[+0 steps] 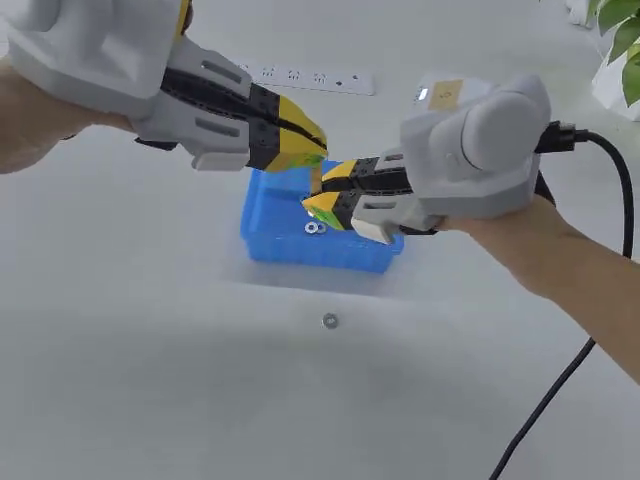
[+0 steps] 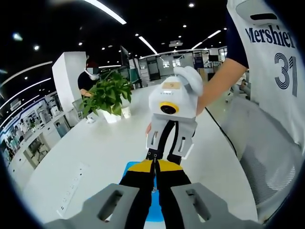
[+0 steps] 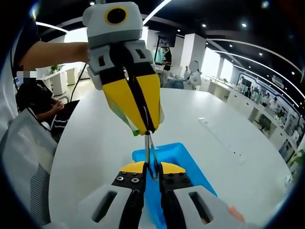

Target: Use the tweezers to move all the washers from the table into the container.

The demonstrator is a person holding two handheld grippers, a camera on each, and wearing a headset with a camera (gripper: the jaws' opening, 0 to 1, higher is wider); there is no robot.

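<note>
Gripping the tweezers (image 3: 149, 149) at centre frame in the right gripper view with both tongs: pinched shut on the upper end with the left tongs (image 3: 145, 131), closed to a thin slit around the lower end with the right tongs (image 3: 152, 168). Hovering above the blue container (image 1: 290, 248) at mid-frame in the head view, with washers (image 1: 315, 228) lying inside. Leaving one washer (image 1: 330, 320) on the white counter (image 1: 150, 350), below the container, apart from it.

Glossy blue plastic container (image 1: 300, 250); shiny metal washer (image 1: 330, 320); smooth matt white table (image 1: 150, 350); thin metal tweezers (image 3: 149, 152).
</note>
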